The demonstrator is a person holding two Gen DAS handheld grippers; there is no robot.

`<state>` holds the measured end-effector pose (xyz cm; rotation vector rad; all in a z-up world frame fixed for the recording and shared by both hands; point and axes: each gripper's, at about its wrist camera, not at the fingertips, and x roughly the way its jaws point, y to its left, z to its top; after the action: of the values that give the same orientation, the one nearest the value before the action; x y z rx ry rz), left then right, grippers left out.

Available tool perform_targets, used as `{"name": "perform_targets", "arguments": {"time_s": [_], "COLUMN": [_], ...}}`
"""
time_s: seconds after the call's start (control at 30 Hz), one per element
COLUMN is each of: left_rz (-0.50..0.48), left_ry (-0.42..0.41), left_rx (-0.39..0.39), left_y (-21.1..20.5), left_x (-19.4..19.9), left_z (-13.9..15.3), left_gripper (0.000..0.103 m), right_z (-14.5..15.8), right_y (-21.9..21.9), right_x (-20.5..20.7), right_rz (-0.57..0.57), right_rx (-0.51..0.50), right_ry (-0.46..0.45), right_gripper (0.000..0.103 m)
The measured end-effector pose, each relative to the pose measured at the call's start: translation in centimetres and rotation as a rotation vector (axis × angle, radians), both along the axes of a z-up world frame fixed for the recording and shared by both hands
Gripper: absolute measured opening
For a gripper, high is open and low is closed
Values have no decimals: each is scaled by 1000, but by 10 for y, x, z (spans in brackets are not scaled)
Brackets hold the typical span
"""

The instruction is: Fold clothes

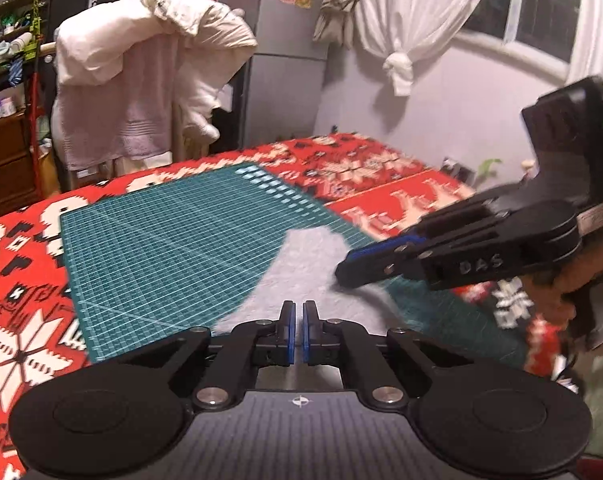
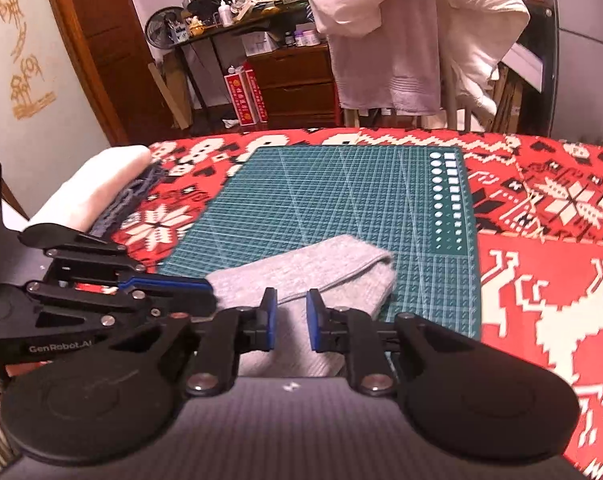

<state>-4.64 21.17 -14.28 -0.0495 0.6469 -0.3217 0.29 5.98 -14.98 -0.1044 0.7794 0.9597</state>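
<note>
One grey cloth [image 2: 301,276] is laid on the green mat [image 2: 341,200] on the desk; soft, light and floppy by the looks, so it's best pinched at a hemmed edge. It's found right under both claws: left claw [image 1: 296,330] nearly shut on nothing, right claw [image 2: 291,322] held part-open, empty.

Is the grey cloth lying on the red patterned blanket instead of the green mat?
No, the grey cloth lies on the green cutting mat, which itself sits on the red patterned blanket.
</note>
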Motion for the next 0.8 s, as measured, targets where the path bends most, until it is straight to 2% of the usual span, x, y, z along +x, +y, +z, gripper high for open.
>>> {"name": "perform_targets", "arguments": {"time_s": [0.13, 0.27, 0.57, 0.7, 0.8], "left_rz": [-28, -16, 10, 10, 14], "left_ry": [34, 65, 85, 104, 105], "left_rx": [18, 14, -36, -28, -33], "left_y": [-13, -15, -10, -13, -13], "left_x": [-1, 2, -4, -10, -16], "left_z": [-4, -11, -3, -5, -3], "left_gripper": [3, 4, 3, 4, 3], "right_z": [-12, -24, -8, -17, -13], "right_y": [4, 2, -6, -7, -10], "right_x": [-11, -12, -24, -36, -39], "right_rz": [23, 10, 14, 28, 12], "right_rx": [-51, -37, -7, -31, -28], "right_ry": [-9, -4, 66, 34, 46], "right_gripper": [17, 16, 16, 16, 16]}}
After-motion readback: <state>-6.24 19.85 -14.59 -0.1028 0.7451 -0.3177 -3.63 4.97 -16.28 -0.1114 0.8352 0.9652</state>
